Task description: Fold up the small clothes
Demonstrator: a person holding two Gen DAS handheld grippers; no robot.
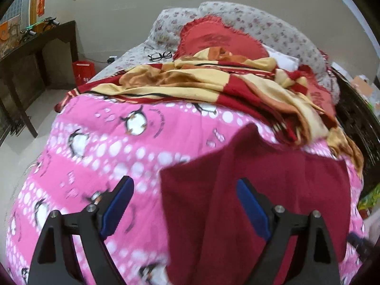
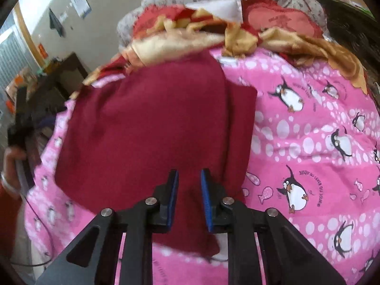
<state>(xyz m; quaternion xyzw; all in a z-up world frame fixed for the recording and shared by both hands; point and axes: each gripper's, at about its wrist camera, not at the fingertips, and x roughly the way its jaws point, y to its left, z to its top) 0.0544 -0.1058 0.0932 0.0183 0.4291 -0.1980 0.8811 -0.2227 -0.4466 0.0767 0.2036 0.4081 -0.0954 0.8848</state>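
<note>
A dark red garment (image 1: 261,190) lies folded on the pink penguin blanket (image 1: 106,147); it also shows in the right wrist view (image 2: 147,123). My left gripper (image 1: 184,185) is open wide over the garment's left edge, its left finger over the blanket, its right finger over the cloth. My right gripper (image 2: 188,175) is open with a narrow gap, low over the garment's near part, holding nothing that I can see. The other gripper and a hand (image 2: 16,142) show at the left edge of the right wrist view.
A rumpled red and yellow blanket (image 1: 201,80) lies beyond the garment, with a red heart cushion (image 1: 218,40), floral pillows (image 1: 261,21) and black glasses (image 1: 159,56). A dark wooden table (image 1: 28,54) and a red bag (image 1: 83,71) stand left of the bed.
</note>
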